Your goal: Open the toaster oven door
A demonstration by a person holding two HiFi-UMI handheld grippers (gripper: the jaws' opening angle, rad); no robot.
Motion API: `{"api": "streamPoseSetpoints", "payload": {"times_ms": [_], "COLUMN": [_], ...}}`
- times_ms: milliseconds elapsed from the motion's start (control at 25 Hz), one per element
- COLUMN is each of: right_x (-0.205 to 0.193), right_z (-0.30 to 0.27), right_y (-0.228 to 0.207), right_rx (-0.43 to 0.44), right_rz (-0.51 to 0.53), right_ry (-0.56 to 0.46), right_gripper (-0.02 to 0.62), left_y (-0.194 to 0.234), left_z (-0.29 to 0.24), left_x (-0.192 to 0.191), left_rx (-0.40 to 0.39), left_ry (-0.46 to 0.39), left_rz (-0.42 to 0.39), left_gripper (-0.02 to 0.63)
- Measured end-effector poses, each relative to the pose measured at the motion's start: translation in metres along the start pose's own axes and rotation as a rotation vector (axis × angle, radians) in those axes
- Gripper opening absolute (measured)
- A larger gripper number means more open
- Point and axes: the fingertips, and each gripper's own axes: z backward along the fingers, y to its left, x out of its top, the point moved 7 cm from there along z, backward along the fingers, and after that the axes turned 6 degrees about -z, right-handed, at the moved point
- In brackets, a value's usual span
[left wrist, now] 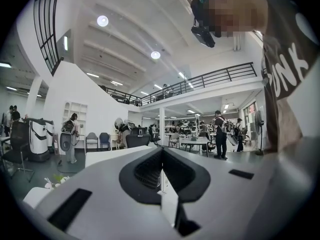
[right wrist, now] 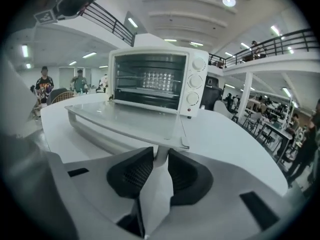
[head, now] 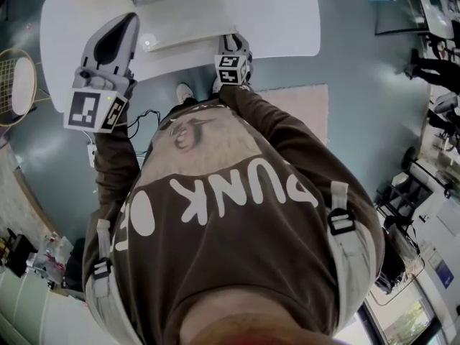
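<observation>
A white toaster oven [right wrist: 150, 79] stands on a white round table [right wrist: 225, 134]. Its glass door [right wrist: 125, 121] lies folded down flat, and the handle [right wrist: 95, 136] runs along the door's front edge. My right gripper [right wrist: 160, 156] has its pads closed on the handle's right end post. In the head view this right gripper [head: 233, 40] reaches the table's near edge by the handle [head: 187, 42]. My left gripper [head: 129, 19] is raised left of the oven, pointing up and away over the room. Seen from its own camera, the left gripper [left wrist: 161, 170] is shut with nothing in it.
Three knobs [right wrist: 196, 79] sit on the oven's right side. Beside the table, a racket [head: 14, 85] lies at the left, a cable [head: 144, 117] runs by the person's feet, and a pink rug [head: 302, 110] is at the right. Distant people and desks [left wrist: 200, 141] fill the hall.
</observation>
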Motion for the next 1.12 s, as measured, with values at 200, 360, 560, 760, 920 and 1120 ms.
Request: {"api": "streamPoseSetpoints", "payload": {"times_ms": [200, 360, 560, 760, 920, 1120], "right_x": [-0.018, -0.013, -0.014, -0.005, 0.029, 0.11], "right_z": [-0.005, -0.008, -0.008, 0.008, 0.04, 0.087], "right_y": [-0.002, -0.009, -0.006, -0.01, -0.007, 0.012], "right_rx": [-0.071, -0.103, -0.092, -0.076, -0.018, 0.154], "right_rz": [0.178, 0.171, 0.193, 0.219, 0.21, 0.149], "right_ry": [0.169, 0.194, 0.191, 0.145, 0.003, -0.269], "right_gripper": [0.0, 0.008, 0.009, 0.014, 0.018, 0.02], "left_y": [0.0, 0.001, -0.001, -0.002, 0.001, 0.002], "left_z": [0.002, 0.003, -0.002, -0.002, 0.0, 0.004], "left_x": [0.003, 0.003, -0.002, 0.0, -0.001, -0.004], "left_rx": [0.002, 0.002, -0.007, -0.002, 0.009, 0.014], "left_ry": [-0.005, -0.004, 0.0, -0.004, -0.008, -0.01], "left_rz": [-0.001, 0.005, 0.012, 0.012, 0.01, 0.009], "left_gripper": [0.003, 0.003, 0.005, 0.005, 0.005, 0.003]}}
